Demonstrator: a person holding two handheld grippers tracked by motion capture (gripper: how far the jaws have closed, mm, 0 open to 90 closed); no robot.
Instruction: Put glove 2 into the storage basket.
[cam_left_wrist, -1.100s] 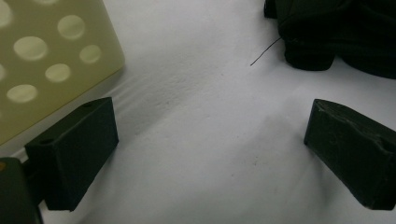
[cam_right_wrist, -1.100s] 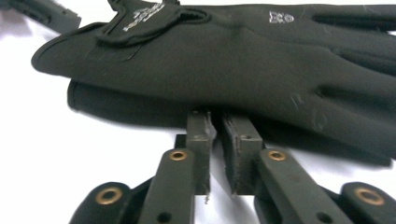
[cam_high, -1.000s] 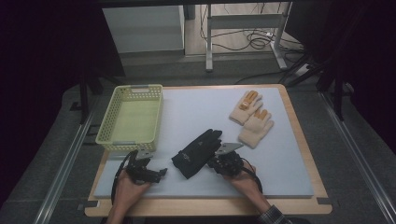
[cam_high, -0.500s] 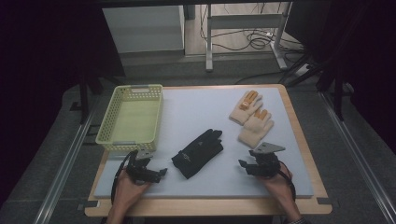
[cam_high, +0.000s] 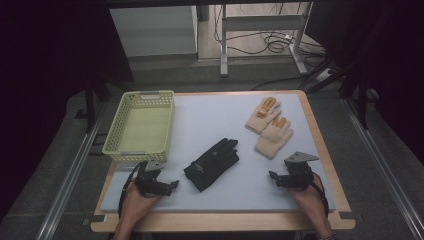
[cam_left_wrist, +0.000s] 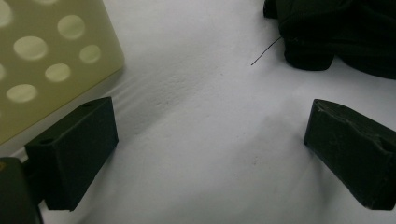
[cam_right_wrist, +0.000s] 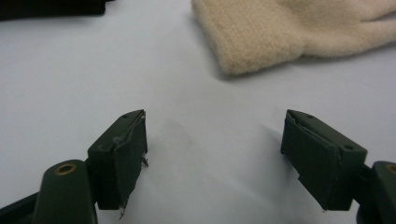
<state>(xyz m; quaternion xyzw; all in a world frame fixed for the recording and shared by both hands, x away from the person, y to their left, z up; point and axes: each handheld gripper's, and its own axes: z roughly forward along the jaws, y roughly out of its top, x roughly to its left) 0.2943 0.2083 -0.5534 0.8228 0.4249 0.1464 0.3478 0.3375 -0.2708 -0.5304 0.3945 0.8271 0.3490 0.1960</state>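
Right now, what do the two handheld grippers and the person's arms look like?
Both are black. The left gripper has blocky, matte rectangular jaws, seen in its own view, and a dark cable looping by the hand. The right gripper carries a grey three-cornered plate on top, with a cable trailing along the forearm; its jaws show a brass-coloured rivet. The forearms appear bare, with a dark band at the right wrist.

Basket (cam_high: 141, 125): pale yellow-green, perforated with round holes. Centre glove (cam_high: 212, 163): black. Far-right gloves (cam_high: 268, 127): cream with orange markings; mat (cam_high: 215, 120): pale blue-grey.
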